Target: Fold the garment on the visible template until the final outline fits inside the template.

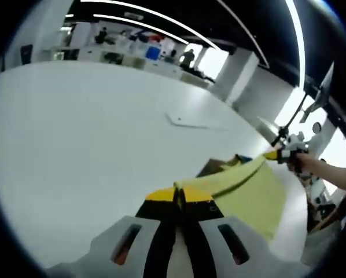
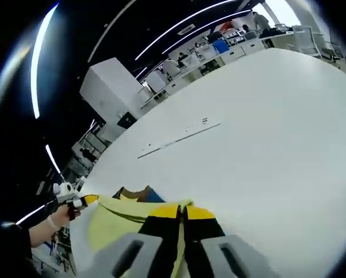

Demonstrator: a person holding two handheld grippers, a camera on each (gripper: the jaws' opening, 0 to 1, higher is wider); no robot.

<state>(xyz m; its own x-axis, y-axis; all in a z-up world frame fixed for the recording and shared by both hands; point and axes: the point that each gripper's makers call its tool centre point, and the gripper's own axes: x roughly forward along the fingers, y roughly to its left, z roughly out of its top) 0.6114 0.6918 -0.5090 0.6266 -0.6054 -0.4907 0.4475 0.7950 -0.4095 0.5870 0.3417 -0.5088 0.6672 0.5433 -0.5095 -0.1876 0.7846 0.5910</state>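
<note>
In the left gripper view, the left gripper is seen pressed together on an edge of the yellow garment, which is stretched taut to the right gripper, held by a hand above the white worktop. In the right gripper view, the right gripper is likewise pinched on the garment, which runs to the left gripper. A thin template line is marked on the worktop well beyond the cloth. Darker fabric is visible beneath the yellow.
</note>
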